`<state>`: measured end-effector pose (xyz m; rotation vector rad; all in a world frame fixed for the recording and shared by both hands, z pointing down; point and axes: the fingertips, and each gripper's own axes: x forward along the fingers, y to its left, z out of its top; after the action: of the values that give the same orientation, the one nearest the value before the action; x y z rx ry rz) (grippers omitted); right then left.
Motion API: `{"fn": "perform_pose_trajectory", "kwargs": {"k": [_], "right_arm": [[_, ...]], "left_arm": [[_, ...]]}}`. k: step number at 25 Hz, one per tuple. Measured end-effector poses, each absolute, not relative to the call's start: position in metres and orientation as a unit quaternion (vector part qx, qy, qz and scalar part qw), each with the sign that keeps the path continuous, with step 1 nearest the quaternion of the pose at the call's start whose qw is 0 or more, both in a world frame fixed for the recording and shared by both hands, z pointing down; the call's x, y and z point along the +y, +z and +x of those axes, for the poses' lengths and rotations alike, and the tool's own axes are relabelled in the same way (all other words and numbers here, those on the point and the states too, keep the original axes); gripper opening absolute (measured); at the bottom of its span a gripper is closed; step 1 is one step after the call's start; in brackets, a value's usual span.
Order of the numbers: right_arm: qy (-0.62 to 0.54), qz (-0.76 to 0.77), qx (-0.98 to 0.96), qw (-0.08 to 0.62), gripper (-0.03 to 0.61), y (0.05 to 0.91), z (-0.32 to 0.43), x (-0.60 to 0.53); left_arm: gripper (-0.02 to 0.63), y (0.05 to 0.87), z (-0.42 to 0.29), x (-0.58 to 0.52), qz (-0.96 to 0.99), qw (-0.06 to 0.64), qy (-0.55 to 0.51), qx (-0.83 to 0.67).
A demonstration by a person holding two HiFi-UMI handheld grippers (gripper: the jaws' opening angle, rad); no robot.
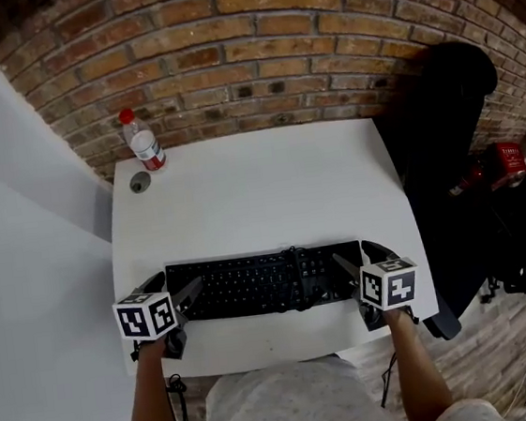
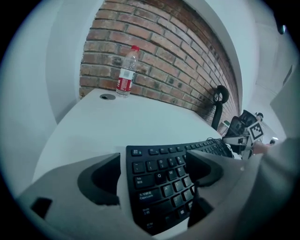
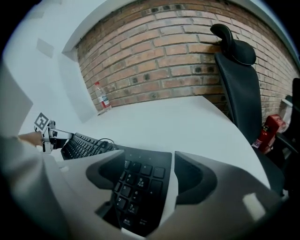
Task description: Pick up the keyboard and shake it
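Item 1: black keyboard [image 1: 262,283], lay flat along the near edge of the white bench [image 1: 260,186], a cable draped over its middle.
Item 2: left gripper [image 2: 154,176], jaws released, straddled the keyboard's left end without pressing it.
Item 3: right gripper [image 3: 150,177], jaws likewise released, straddled the number-pad end.
Item 4: plastic bottle [image 1: 144,143], red cap on, stood upright at the far left corner by the brick wall; fill level not discernible. A round grey disc [image 1: 140,182] lay just beside it.
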<state>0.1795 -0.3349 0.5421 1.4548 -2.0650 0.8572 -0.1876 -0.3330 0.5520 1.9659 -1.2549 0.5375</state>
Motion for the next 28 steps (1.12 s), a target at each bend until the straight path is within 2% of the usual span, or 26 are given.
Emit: {"fn": "perform_pose_trajectory", "kwargs": {"k": [12, 17, 24, 28], "right_arm": [[0.383, 0.489, -0.750, 0.229, 0.391, 0.562, 0.180, -0.335], [0.402, 0.480, -0.747, 0.222, 0.388, 0.562, 0.180, -0.337], [0.405, 0.467, -0.746, 0.249, 0.376, 0.563, 0.178, -0.339], [0.398, 0.458, -0.754, 0.252, 0.351, 0.563, 0.176, -0.339]], "left_arm": [[0.446, 0.566, -0.177, -0.341, 0.755, 0.374, 0.234, -0.485], [0.446, 0.564, -0.178, -0.342, 0.744, 0.380, 0.238, -0.495], [0.446, 0.567, -0.176, -0.343, 0.734, 0.390, 0.251, -0.496], [0.445, 0.568, -0.175, -0.343, 0.730, 0.392, 0.254, -0.499]]}}
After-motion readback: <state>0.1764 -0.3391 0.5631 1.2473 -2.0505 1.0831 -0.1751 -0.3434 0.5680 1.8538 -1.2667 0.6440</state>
